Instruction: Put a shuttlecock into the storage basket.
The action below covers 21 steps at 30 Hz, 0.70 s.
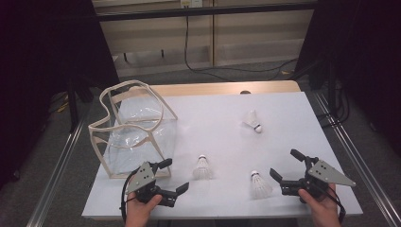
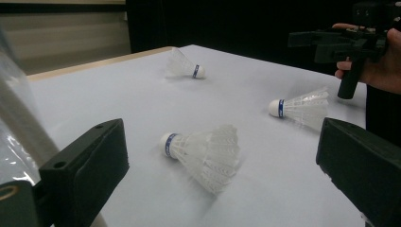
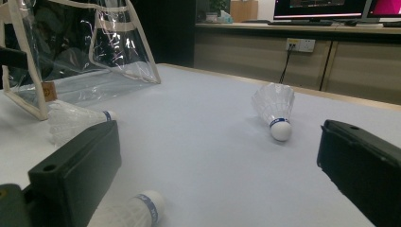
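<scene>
— What is on the white table [image 1: 222, 118]?
— A clear bag [image 1: 135, 127] stands at the left. Three shuttlecocks lie apart: near [image 1: 202, 167], right [image 1: 259, 185], far [image 1: 253, 121].

High cam overhead, facing fwd; tool cams low, close; shared: shuttlecocks [image 1: 202, 167].

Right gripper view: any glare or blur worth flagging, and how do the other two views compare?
Right gripper view: white glare streaks on the clear bag, and the nearest shuttlecock is soft. Left gripper view: the nearby bag wall is blurred. High view: even light on the table, dark surroundings, faint shadows.
</scene>
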### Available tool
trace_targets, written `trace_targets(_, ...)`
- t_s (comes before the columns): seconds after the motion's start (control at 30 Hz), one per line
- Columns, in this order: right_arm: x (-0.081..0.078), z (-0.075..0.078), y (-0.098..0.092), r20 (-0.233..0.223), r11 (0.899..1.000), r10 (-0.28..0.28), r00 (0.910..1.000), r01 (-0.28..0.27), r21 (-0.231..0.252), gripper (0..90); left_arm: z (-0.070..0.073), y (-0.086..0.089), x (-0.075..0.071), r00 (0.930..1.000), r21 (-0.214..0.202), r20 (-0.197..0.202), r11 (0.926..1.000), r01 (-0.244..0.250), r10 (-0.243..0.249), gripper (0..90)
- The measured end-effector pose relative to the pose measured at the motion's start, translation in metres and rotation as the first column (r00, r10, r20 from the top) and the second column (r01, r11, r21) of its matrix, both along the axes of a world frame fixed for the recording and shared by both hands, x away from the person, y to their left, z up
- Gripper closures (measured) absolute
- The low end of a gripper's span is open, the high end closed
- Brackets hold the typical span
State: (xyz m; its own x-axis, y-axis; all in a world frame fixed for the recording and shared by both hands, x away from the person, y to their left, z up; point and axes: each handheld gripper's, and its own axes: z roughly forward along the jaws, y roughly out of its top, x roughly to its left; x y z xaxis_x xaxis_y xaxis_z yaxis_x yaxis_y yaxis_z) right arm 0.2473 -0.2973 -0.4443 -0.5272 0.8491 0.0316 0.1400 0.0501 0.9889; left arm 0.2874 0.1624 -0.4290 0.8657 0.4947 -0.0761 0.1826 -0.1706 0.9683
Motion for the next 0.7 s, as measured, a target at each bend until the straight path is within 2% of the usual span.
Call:
trace_targets(0.17,0.0,0.0,0.0,0.001,1.0,0.002,1.0,-0.002,-0.001,0.2,0.0,-0.006,0.0,0.9999,0.004,-0.004,0.9999,0.011,-0.011,3.0)
trace_targets(0.37,0.0,0.0,0.0,0.002,1.0,0.001,1.0,-0.001,0.0,0.2,-0.002,-0.013,0.001,0.9996,0.031,-0.016,0.9992,0.025,-0.024,2.9)
trace_targets(0.4,0.0,0.0,0.0,0.001,1.0,0.003,1.0,-0.003,0.0,0.2,-0.002,-0.016,0.002,0.9992,0.031,-0.027,0.9991,0.03,-0.029,2.8)
trace_targets(0.63,0.0,0.0,0.0,0.002,1.0,0.001,1.0,-0.001,-0.001,0.2,-0.004,-0.022,0.003,0.999,0.037,-0.03,0.9987,0.036,-0.035,2.7)
trace_targets(0.7,0.0,0.0,0.0,0.003,1.0,0.002,1.0,-0.002,-0.001,0.2,-0.004,-0.023,0.004,0.9991,0.056,-0.026,0.9978,0.036,-0.034,2.6)
